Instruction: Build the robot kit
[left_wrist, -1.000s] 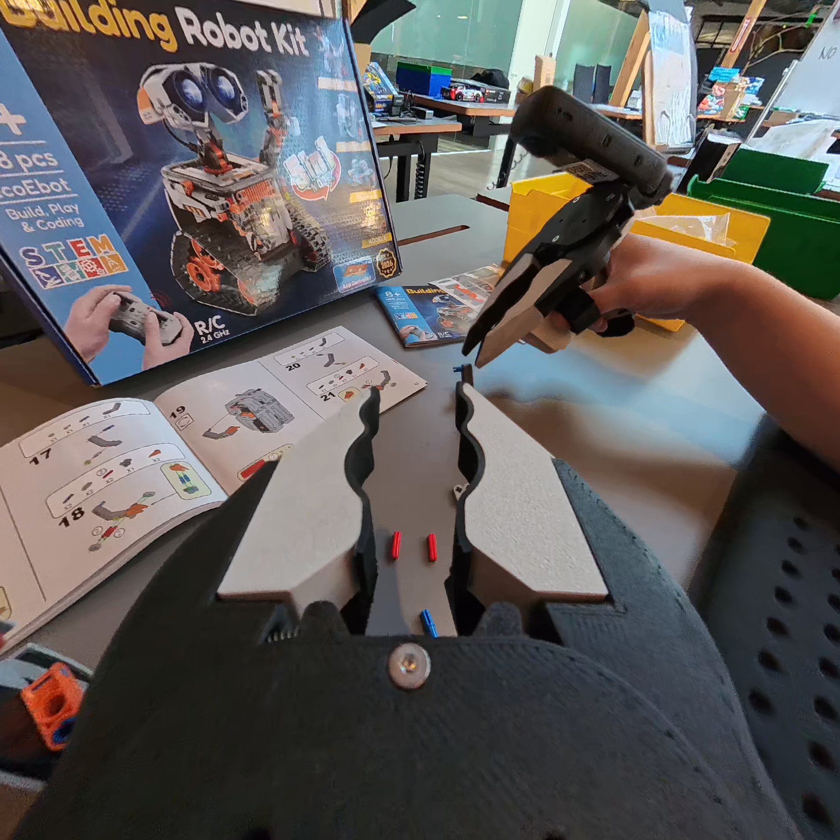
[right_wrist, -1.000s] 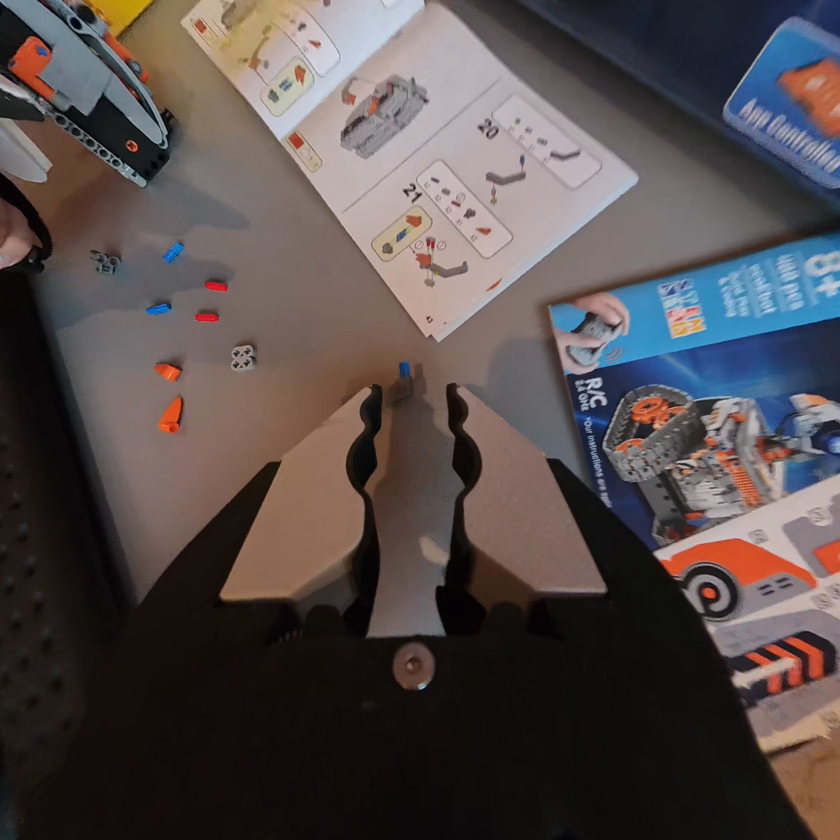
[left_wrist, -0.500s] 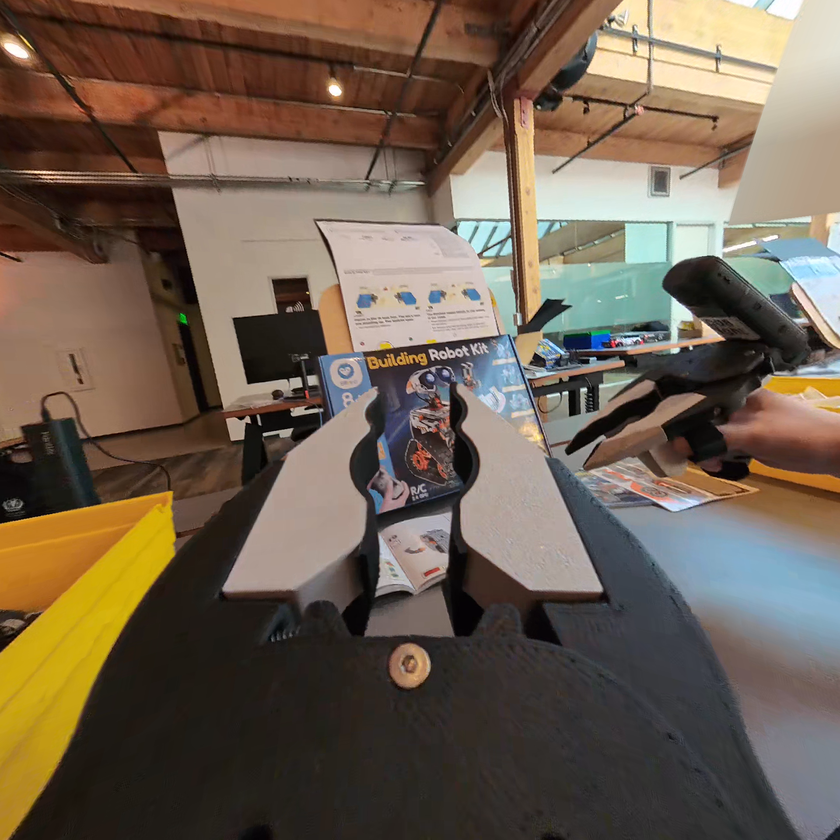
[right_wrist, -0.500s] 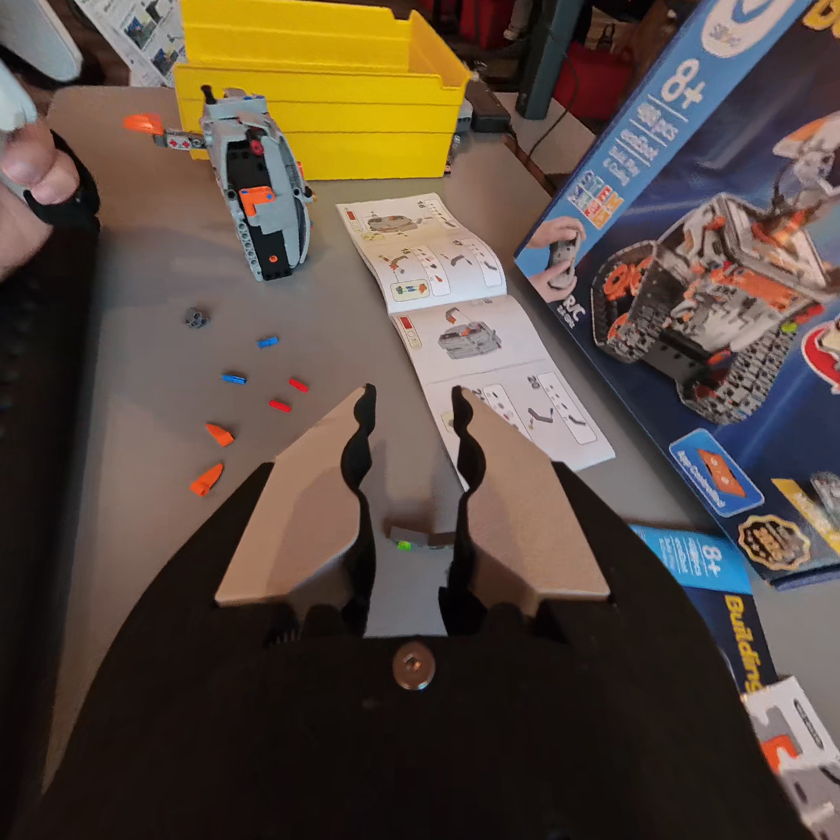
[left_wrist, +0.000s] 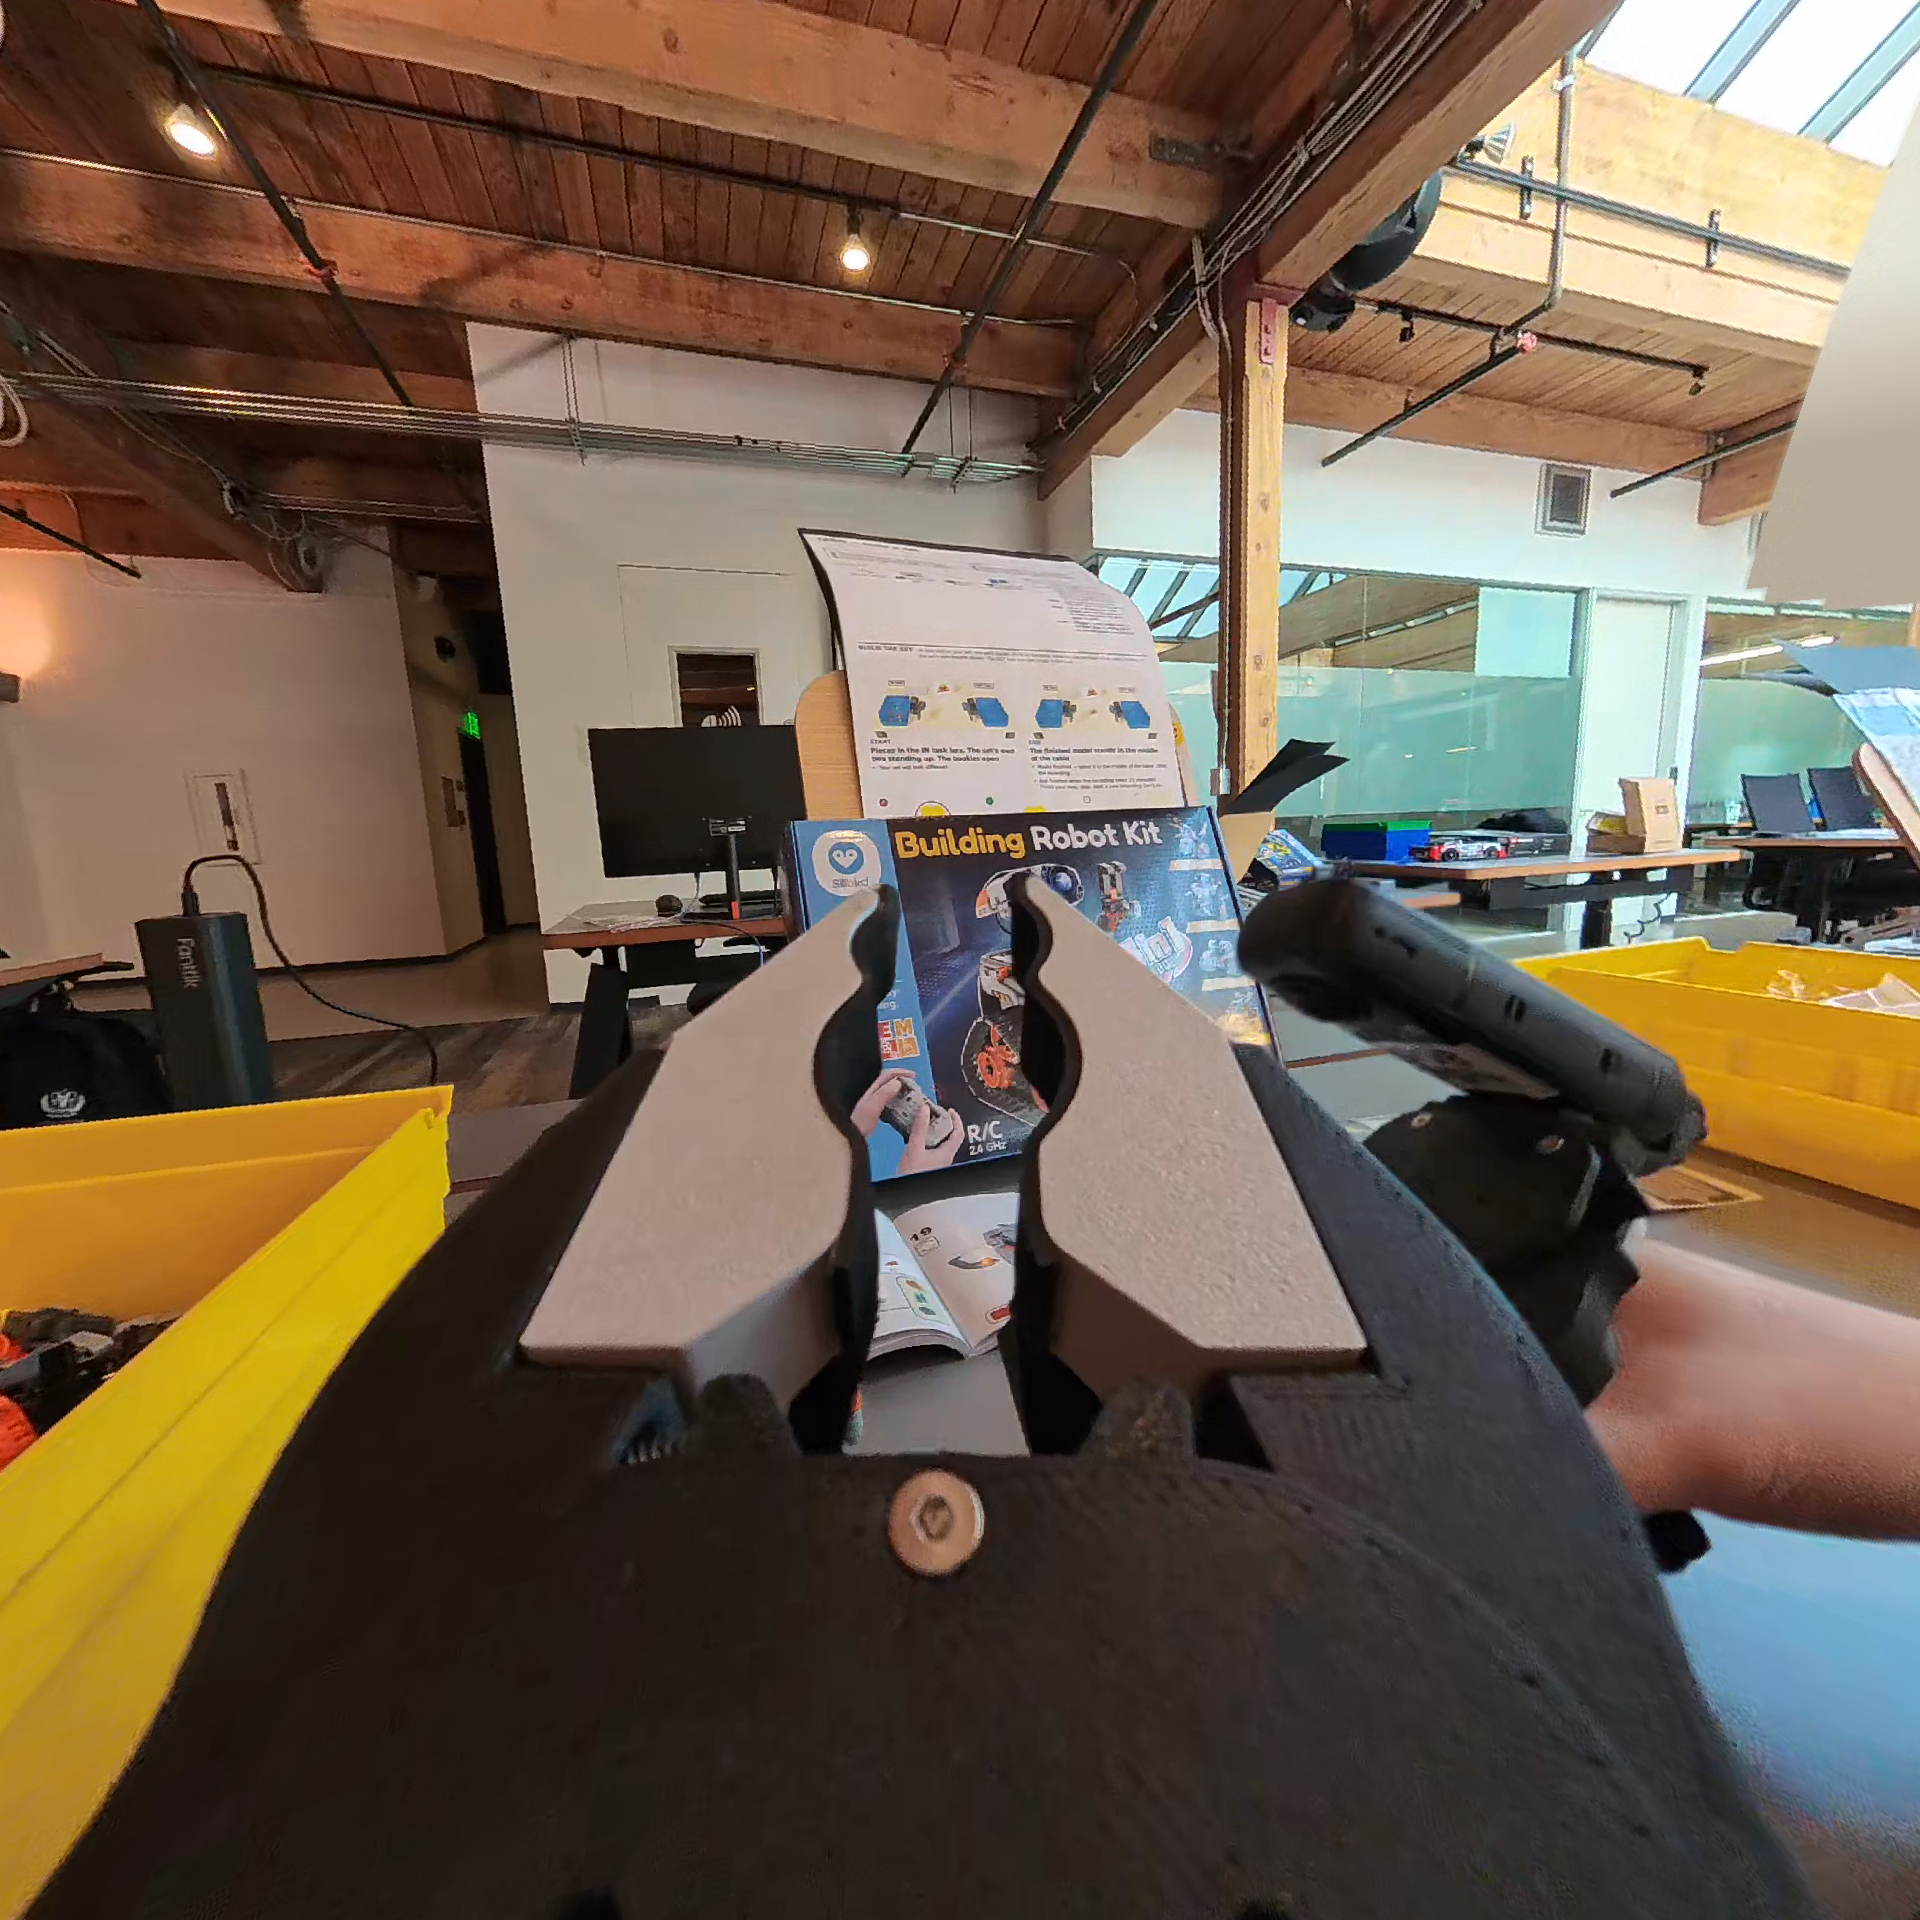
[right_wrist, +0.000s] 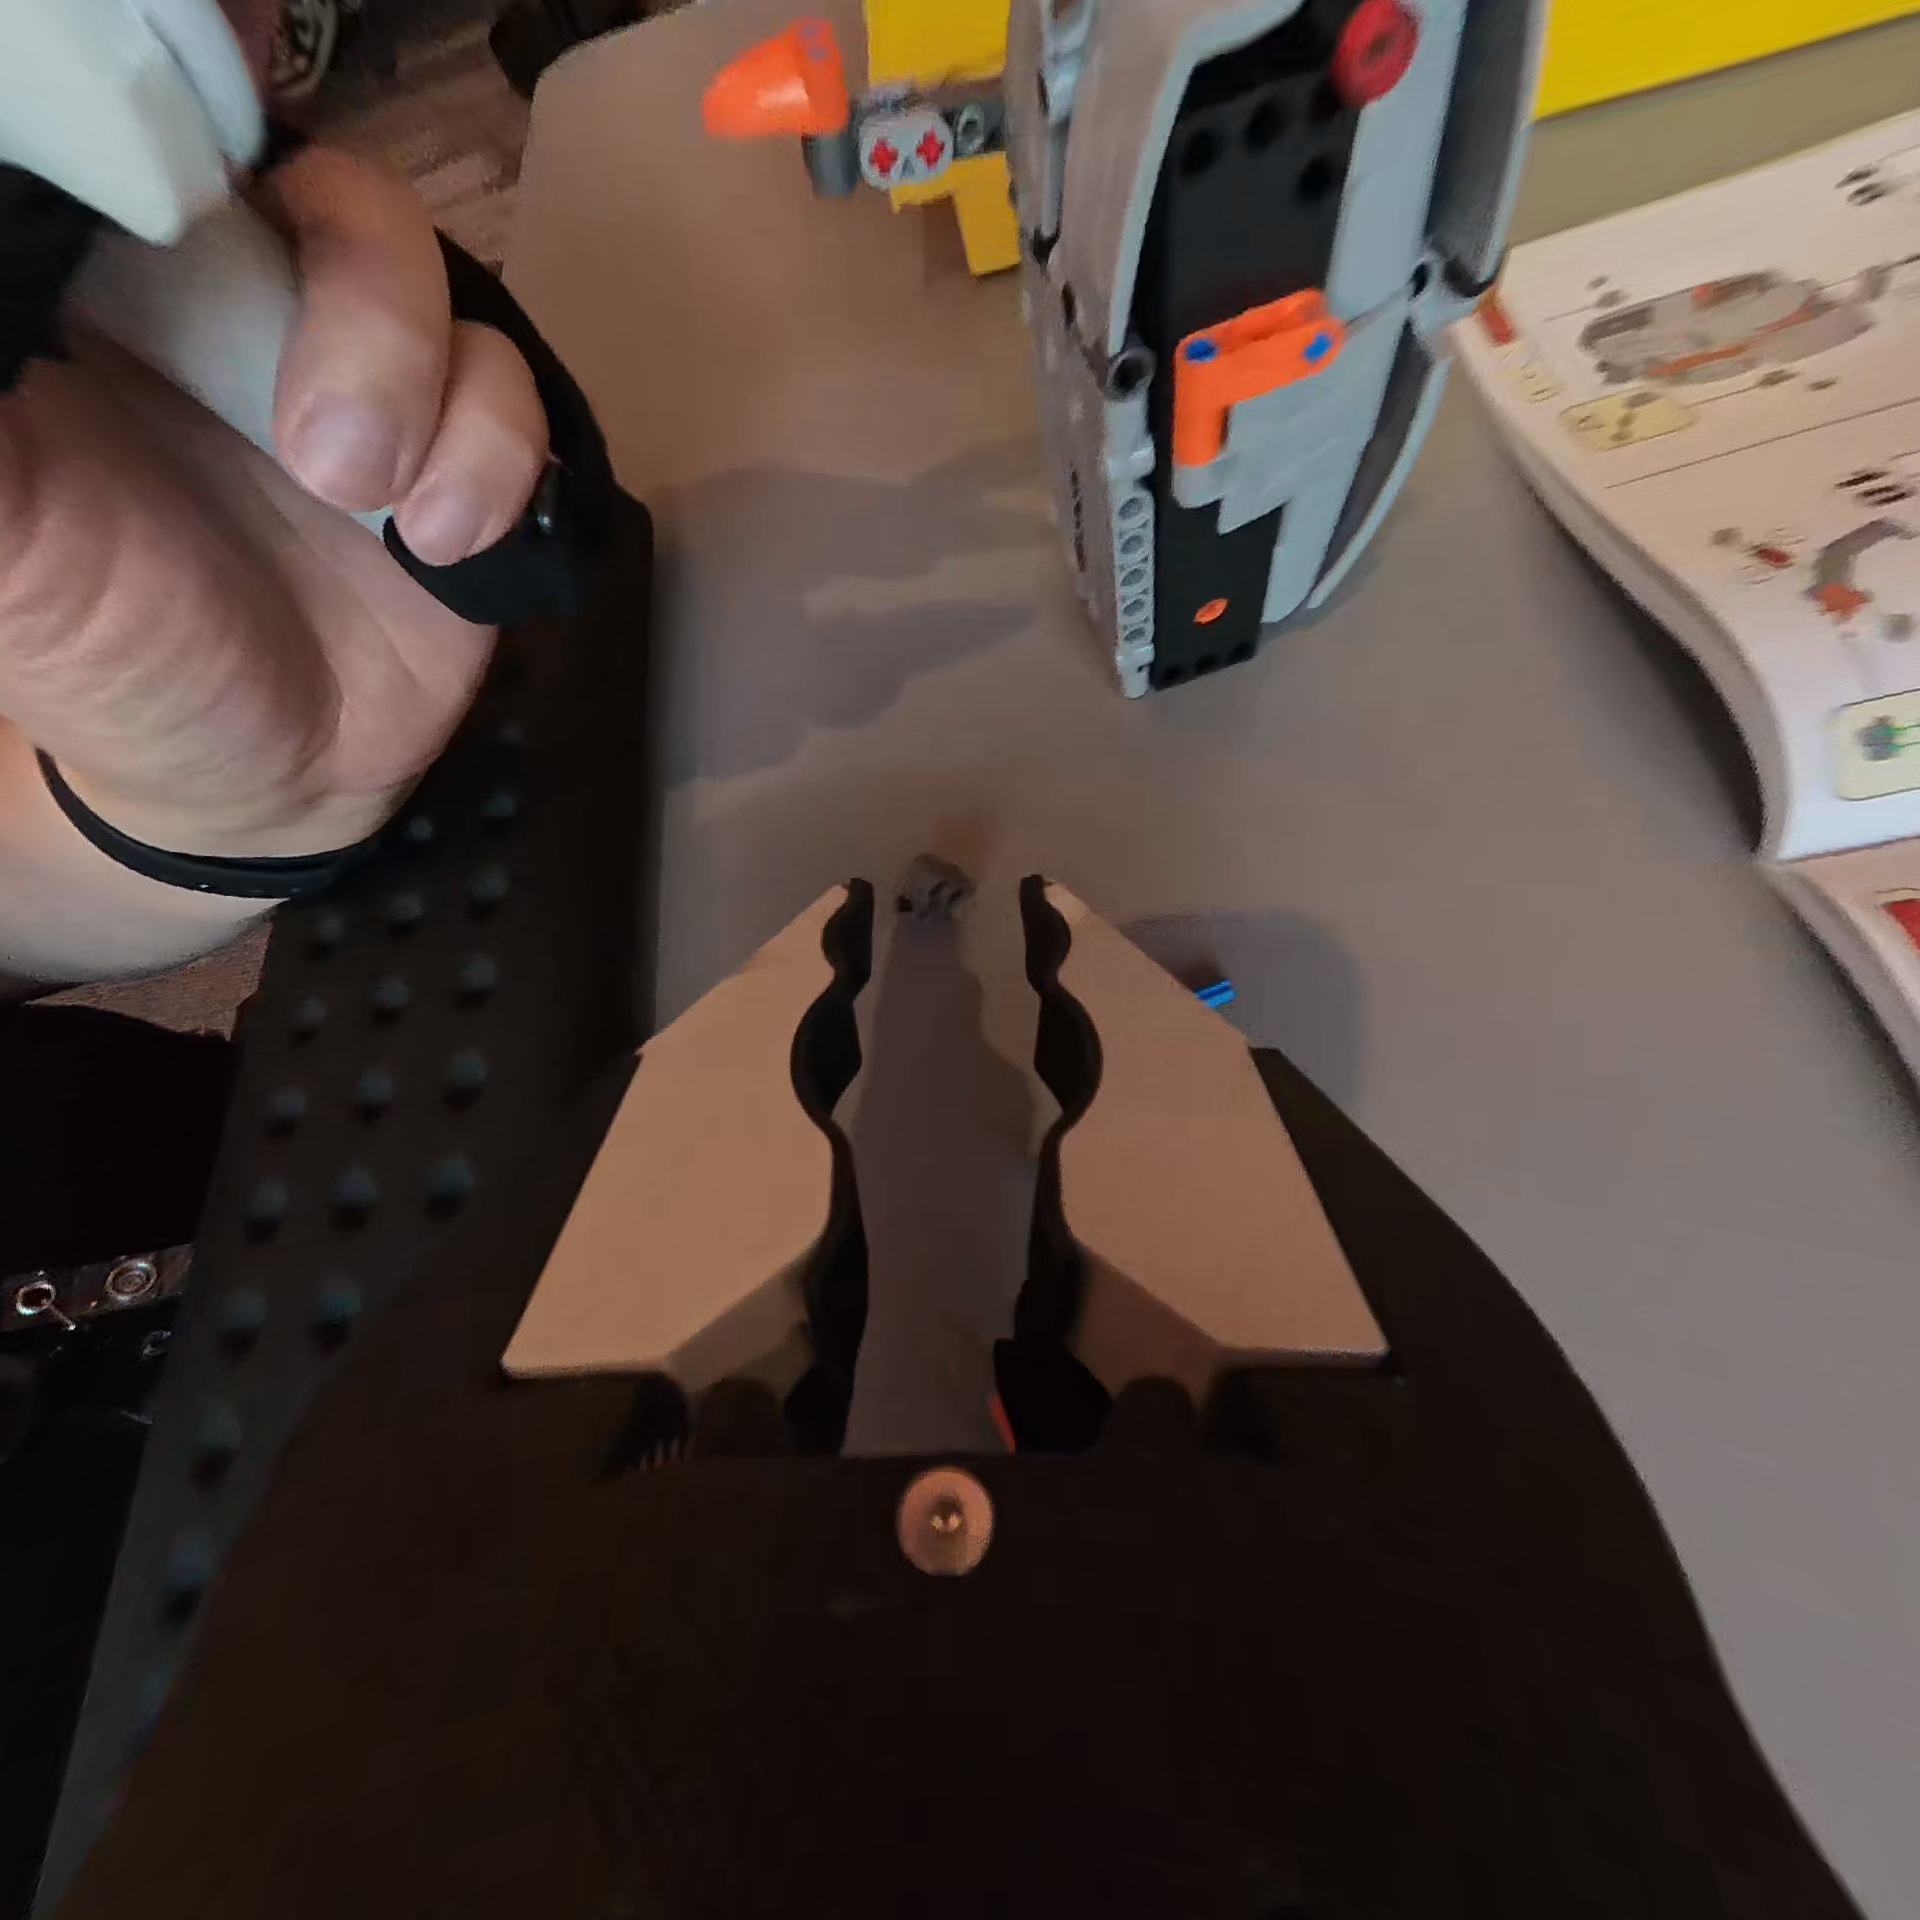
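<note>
My right gripper (right_wrist: 940, 883) is open, low over the grey table (right_wrist: 1455, 1039). A small dark grey piece (right_wrist: 928, 896) lies on the table right at its fingertips. A blue pin (right_wrist: 1214, 992) lies beside its right finger. A partly built grey, black and orange model (right_wrist: 1247, 364) stands upright ahead. My left gripper (left_wrist: 956, 894) is open and empty, held level and facing a blue toy box (left_wrist: 1122, 935) that pictures a tracked robot. The right gripper's black body (left_wrist: 1455, 1039) shows at the right of the left wrist view, held by a hand (left_wrist: 1745, 1392).
Yellow bins stand at the left (left_wrist: 208, 1247) and right (left_wrist: 1714, 1049). An open instruction booklet (right_wrist: 1714, 520) lies right of the model, also below the box (left_wrist: 935, 1288). An orange cone part (right_wrist: 769, 94) lies behind. A hand (right_wrist: 208, 520) and a black studded mat (right_wrist: 364, 1039) are at the left. The left gripper's tips are roughly 20 centimetres from the right gripper's.
My left gripper tilted up from the table to level, facing the box. My right gripper swung left past the booklet toward the model and came down to the small grey piece.
</note>
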